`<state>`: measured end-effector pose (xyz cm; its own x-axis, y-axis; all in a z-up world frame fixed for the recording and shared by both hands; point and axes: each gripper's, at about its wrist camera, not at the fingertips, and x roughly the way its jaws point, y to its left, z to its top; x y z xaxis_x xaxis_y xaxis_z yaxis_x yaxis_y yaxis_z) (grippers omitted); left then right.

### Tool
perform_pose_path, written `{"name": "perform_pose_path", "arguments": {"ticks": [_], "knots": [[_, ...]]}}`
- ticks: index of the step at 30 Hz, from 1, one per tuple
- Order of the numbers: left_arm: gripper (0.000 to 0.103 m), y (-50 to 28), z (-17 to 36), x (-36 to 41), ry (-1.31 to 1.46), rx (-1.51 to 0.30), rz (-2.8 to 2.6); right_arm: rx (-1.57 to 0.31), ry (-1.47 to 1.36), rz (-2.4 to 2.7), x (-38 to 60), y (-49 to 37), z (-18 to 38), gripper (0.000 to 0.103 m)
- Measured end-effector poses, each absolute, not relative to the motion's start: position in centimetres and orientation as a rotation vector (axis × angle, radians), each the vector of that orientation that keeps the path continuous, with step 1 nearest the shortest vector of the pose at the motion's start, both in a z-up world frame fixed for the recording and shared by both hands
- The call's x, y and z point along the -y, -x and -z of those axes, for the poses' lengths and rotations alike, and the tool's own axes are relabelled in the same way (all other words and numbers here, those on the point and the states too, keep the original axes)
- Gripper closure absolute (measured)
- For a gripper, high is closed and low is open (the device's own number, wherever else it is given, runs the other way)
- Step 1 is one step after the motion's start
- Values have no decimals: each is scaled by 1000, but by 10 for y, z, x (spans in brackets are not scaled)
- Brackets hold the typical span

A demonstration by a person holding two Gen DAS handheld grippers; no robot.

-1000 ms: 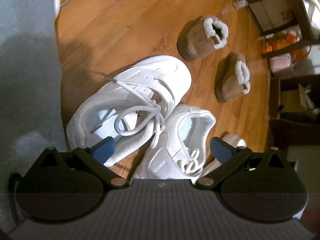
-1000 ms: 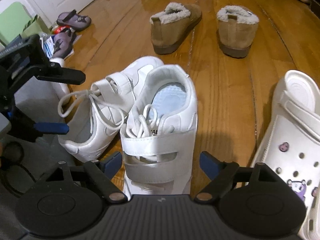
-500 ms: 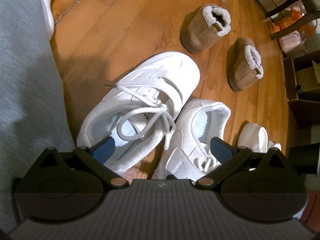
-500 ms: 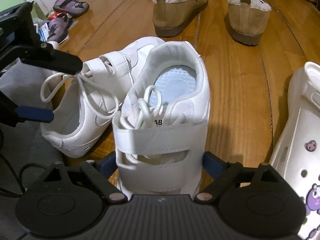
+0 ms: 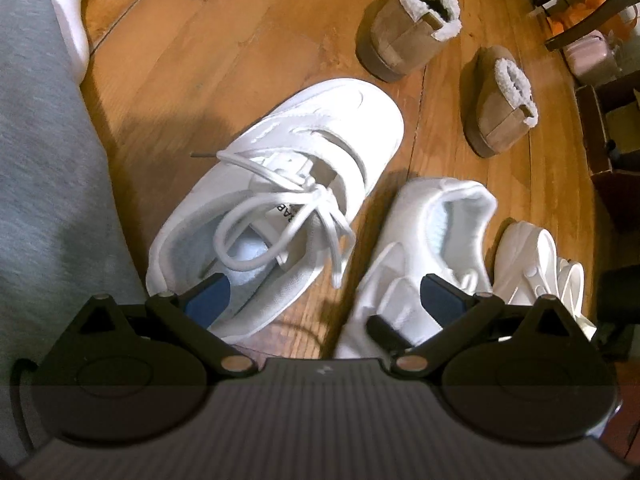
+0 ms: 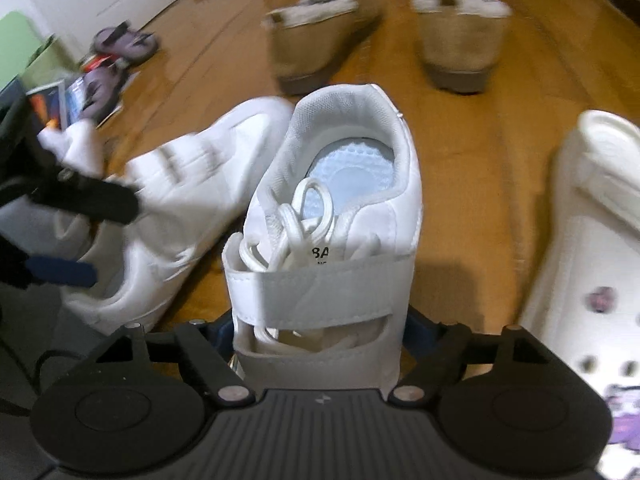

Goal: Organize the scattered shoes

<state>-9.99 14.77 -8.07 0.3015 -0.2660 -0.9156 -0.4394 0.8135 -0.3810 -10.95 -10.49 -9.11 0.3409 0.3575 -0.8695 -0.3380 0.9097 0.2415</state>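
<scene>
- left wrist view: the left gripper [image 5: 324, 292] hangs over the wood floor [image 5: 248, 48] with its jaws spread and nothing between the blue pads. its left pad sits over the heel opening of the laced white sneaker [image 5: 280, 196]; its right pad is in front of the second white sneaker [image 5: 424, 248], which lies just beside the first, heel pointing away. two tan fleece slippers [image 5: 408, 40] stand further off, a white clog [image 5: 532, 264] at the right.
- right wrist view: the right gripper [image 6: 320, 332] straddles the strapped front of the second white sneaker [image 6: 332, 224], jaws closing around it; whether the pads press on it yet i cannot tell. the clog [image 6: 592, 216] lies to the right, apart from it.
</scene>
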Motion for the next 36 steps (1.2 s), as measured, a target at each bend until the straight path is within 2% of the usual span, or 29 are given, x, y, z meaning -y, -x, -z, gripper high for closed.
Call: {"name": "perform_pose_path", "arguments": {"ticks": [4, 9, 14, 25, 30, 32, 33, 35, 36], "knots": [[0, 100, 81, -148, 659, -1282, -137, -1144, -9, -417, 115, 97, 86, 18], [0, 103, 81, -153, 663, -1273, -164, -1177, -71, -408, 129, 87, 79, 16], [0, 104, 80, -158, 689, -1258, -172, -1087, -288, -427, 174, 96, 43, 13], [0, 101, 67, -160, 617, -1248, -195, -1018, -269, -483, 187, 109, 8, 14], [0, 87, 21, -162, 397, -1180, -191, -914, -115, -655, 137, 127, -7, 32], [0, 85, 11, -163, 345, -1170, -201, -869, -21, -726, 111, 129, -7, 50], [0, 85, 7, -165, 343, -1163, -204, -861, 18, -755, 98, 128, -5, 52], [0, 89, 6, -171, 367, -1152, -207, -856, 74, -805, 75, 125, -1, 66], [0, 91, 8, -173, 379, -1158, -202, -865, 103, -833, 61, 123, 1, 68]]}}
